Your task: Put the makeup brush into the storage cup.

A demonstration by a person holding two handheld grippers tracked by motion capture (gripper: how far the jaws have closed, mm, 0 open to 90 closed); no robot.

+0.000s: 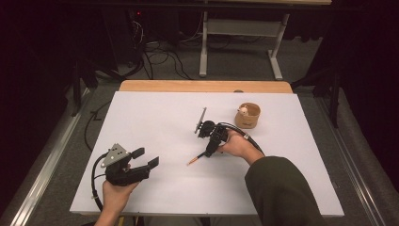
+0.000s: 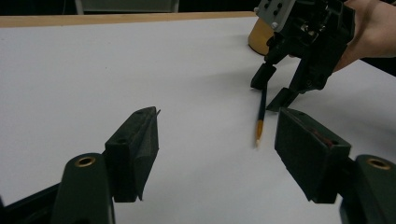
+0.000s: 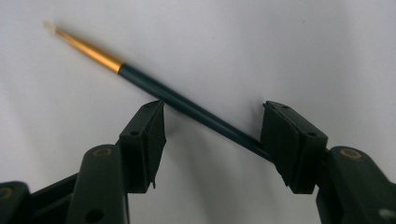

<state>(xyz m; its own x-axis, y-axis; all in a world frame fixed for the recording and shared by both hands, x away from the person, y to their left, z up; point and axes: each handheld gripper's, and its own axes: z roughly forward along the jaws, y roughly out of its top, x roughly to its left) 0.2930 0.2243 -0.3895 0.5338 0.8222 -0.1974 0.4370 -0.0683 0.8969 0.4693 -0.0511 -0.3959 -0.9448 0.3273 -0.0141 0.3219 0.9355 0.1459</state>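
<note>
right gripper (image 3: 212,130): jaws wide, straddling paintbrush (image 3: 154,88)
left gripper (image 1: 145,159): jaws wide, well left of paintbrush

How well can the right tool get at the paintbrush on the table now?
Probably well: the right tool is open, its jaws straddle the paintbrush handle, and nothing lies between them.

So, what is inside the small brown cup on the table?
In the brown cup, something small and pale shows at the rim. What it is cannot be told; the cup wall hides anything lower.
</note>
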